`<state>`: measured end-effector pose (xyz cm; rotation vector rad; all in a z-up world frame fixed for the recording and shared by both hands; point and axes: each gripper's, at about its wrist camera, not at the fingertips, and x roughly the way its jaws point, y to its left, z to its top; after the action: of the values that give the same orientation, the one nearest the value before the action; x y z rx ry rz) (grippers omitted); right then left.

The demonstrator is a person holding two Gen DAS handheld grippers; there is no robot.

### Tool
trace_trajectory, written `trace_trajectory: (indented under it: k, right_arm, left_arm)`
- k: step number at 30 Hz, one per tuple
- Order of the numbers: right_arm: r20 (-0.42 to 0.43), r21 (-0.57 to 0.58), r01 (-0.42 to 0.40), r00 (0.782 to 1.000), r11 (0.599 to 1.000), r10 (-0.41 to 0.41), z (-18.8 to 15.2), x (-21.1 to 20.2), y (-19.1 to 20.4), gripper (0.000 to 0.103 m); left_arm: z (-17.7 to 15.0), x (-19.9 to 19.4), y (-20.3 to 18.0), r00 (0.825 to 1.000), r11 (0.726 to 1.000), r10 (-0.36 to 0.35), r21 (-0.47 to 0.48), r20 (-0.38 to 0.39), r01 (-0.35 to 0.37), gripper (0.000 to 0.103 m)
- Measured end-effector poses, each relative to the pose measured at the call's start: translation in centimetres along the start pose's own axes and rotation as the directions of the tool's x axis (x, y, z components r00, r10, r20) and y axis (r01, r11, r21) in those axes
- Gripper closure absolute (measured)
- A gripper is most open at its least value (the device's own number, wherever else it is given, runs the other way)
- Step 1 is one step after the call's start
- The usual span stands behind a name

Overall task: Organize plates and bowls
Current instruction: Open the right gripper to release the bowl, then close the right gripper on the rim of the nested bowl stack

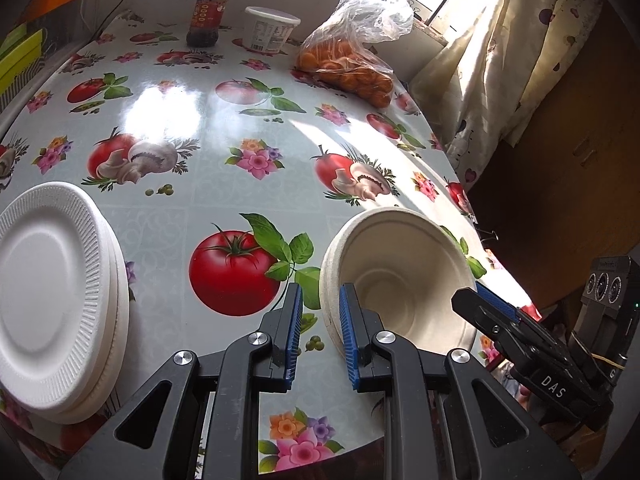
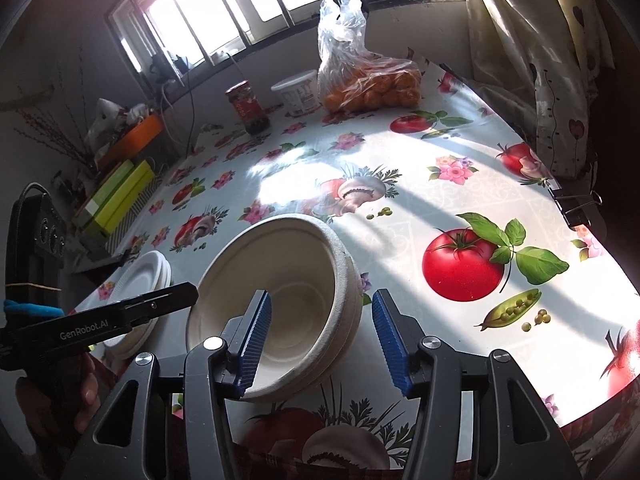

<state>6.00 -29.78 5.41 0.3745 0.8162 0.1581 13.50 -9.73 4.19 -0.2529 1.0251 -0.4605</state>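
A stack of beige paper bowls [image 1: 404, 280] stands tilted on the table's near right edge; it also shows in the right wrist view [image 2: 280, 300]. A stack of white foam plates [image 1: 52, 300] lies at the left, also visible in the right wrist view [image 2: 140, 280]. My left gripper [image 1: 320, 336] is open, its fingers straddling the bowls' left rim without pinching it. My right gripper [image 2: 320, 336] is open, its fingers straddling the bowls' right rim; it also appears at the right in the left wrist view [image 1: 492, 308].
The table [image 1: 224, 184] has a glossy cloth printed with tomatoes and flowers. A dark sauce jar [image 1: 210, 16], a white tub [image 1: 268, 30] and a bag of oranges [image 1: 348, 64] stand at the far side. A curtain [image 1: 500, 80] hangs beyond the right edge.
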Motion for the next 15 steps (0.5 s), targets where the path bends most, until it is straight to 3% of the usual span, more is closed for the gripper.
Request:
trace_trajectory:
  k: [15]
  right_arm:
    - [0.051, 0.009, -0.004, 0.999, 1.0, 0.004, 0.0, -0.6, -1.4, 0.055]
  left_arm:
    - [0.3, 0.6, 0.9, 0.996, 0.995, -0.092, 0.033, -0.005, 0.092, 0.079]
